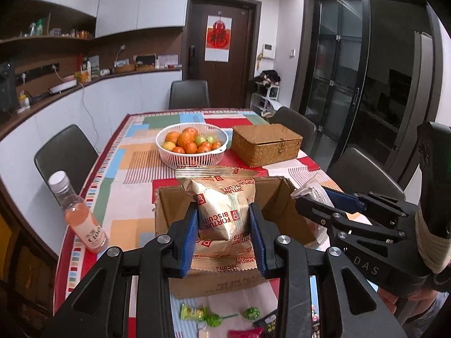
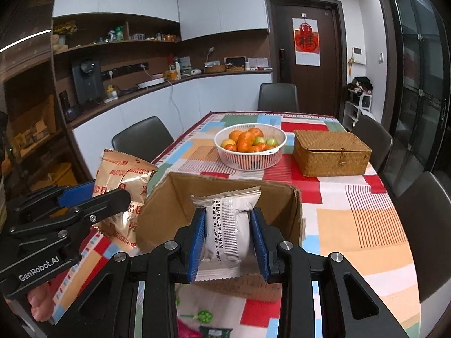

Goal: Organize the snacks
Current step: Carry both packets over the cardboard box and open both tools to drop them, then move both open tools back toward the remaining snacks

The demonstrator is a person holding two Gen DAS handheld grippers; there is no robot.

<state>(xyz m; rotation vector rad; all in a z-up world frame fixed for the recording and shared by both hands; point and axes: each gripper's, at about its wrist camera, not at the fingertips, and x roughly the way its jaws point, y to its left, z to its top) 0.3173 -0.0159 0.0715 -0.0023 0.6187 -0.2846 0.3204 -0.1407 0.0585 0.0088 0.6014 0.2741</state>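
Left gripper (image 1: 222, 225): my jaws are pinching a gold Fortune Biscuits pack (image 1: 222, 211) by its sides, held above the cardboard box (image 1: 169, 208), I'd judge ready to drop in.
Right gripper (image 2: 227, 242): my jaws are pinching a white snack pack (image 2: 227, 225), printed back toward the camera, at the box's near wall, its top edge upright.
Why held so: both packs are gripped across their middles, seams clear, which should let them fall free over the open top.
Box contents: more gold packs (image 1: 222, 256) lie flat under my left one.
Desk (image 2: 366, 225): a pink drink bottle (image 1: 84, 225) stands left of the box; a fruit basket (image 1: 191, 146) and a wicker case (image 1: 265, 146) sit well beyond it.
Still loose: green-wrapped sweets (image 1: 194, 312) lie near the desk edge, in front of the box.
Hidden: the box floor is covered by my jaws and the packs; the dark and pink wrappers at the bottom edge are cut off, unreadable.
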